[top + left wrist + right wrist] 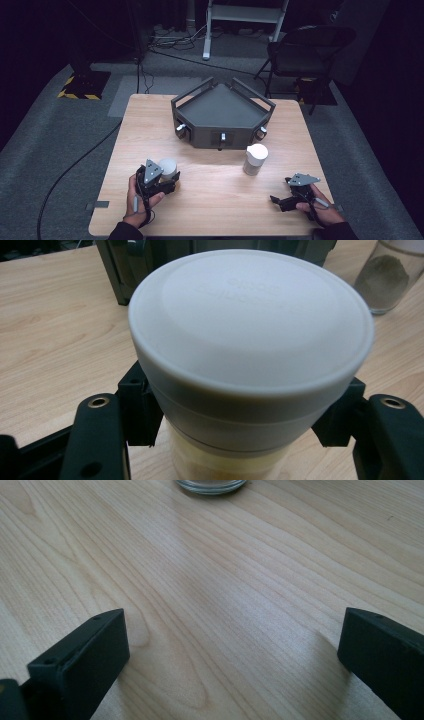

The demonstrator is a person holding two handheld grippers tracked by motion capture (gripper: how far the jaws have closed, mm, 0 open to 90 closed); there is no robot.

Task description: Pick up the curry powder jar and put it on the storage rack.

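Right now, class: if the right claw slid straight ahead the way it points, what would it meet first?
Probably the clear jar with the white lid; only bare table lies between the right claw and it, though depth is uncertain.

The left gripper (167,181) grips a white-lidded jar (167,167) on the bench (215,200); another jar (255,159) stands before a dark tray (222,115), right gripper (280,201) nearby

white-lidded jar (250,340), black tool (240,425) — pale wood table (210,200)

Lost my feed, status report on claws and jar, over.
Left claw shut on white-lidded jar. Right claw open, empty. Second jar apart, nothing blocking.
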